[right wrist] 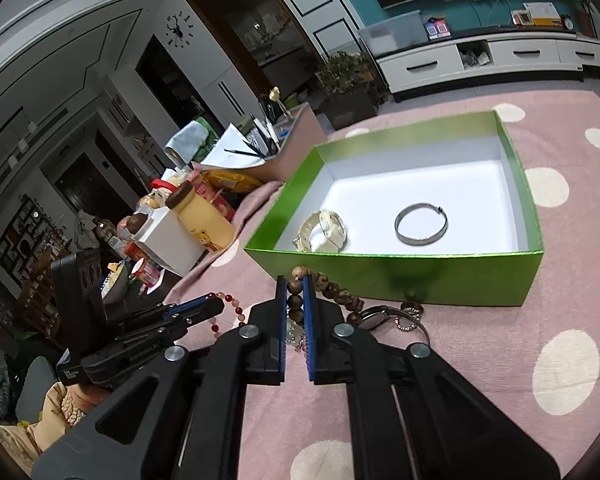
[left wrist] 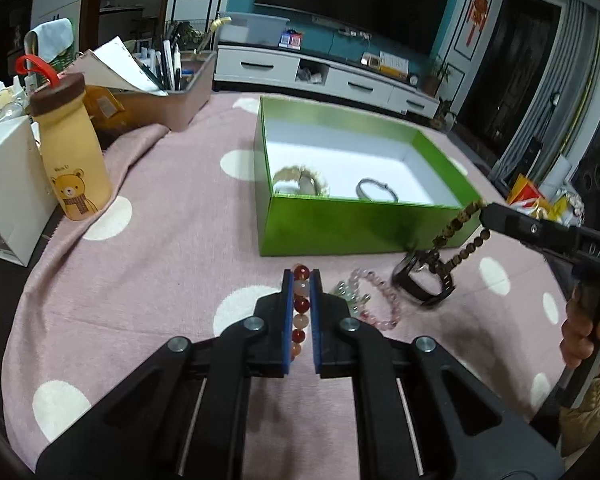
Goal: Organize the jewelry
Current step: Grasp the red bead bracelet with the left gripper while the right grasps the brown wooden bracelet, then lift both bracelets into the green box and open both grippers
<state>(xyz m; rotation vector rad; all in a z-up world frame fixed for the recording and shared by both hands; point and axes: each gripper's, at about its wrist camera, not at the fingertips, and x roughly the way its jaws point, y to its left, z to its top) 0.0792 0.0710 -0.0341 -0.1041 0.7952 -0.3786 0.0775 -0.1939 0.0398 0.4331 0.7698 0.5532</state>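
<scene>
My left gripper [left wrist: 301, 276] is shut on a red and white bead bracelet [left wrist: 301, 306], held in front of the green box [left wrist: 364, 224]. My right gripper [right wrist: 295, 282] is shut on a brown wooden bead bracelet [right wrist: 294, 302], which hangs beside the box's front right corner in the left wrist view [left wrist: 456, 226]. Inside the box lie a pale watch [right wrist: 324, 230] and a silver bangle [right wrist: 421, 224]. On the pink cloth lie a pink bead bracelet [left wrist: 380, 296], a dark watch [left wrist: 424, 280] and a small ring [right wrist: 413, 311].
A yellow bear bottle [left wrist: 74, 152] and a white box [left wrist: 8, 184] stand at the left. A tray with pens and paper [left wrist: 172, 92] stands behind them. The pink dotted tablecloth [left wrist: 160, 240] covers the table.
</scene>
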